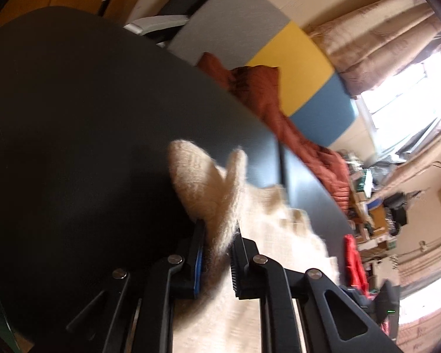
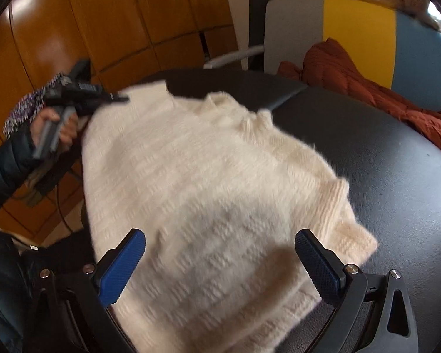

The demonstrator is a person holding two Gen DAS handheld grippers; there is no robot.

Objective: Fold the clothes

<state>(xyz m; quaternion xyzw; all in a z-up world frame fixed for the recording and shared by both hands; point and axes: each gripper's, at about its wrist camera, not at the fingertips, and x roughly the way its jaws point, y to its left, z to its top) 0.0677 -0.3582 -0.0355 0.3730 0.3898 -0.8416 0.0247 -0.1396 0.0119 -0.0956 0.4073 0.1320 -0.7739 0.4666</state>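
Dark and round, the tabletop fills the middle of both views, with wood panelling behind it in the upper left of the right wrist view. A chair back in grey, yellow and blue stands past the far rim at the upper right, and a rust-red quilted jacket is draped over the rim in front of it.

A cream knitted sweater lies spread over the near-left part of the tabletop in the right wrist view, its ribbed edge toward the lower right of the frame and its far side rumpled. Motion blur softens the knit.

In the left wrist view the left claw is clamped on a fold of the sweater; the pinched wool bulges up beyond the fingertips, above the dark top. In the right wrist view the same tool shows at the upper left, gripped by a hand in a dark padded sleeve, at the sweater's far left corner.

The right claw stands wide apart at the bottom of its own view, blue pads on either side over the sweater's near part, nothing pinched between them.
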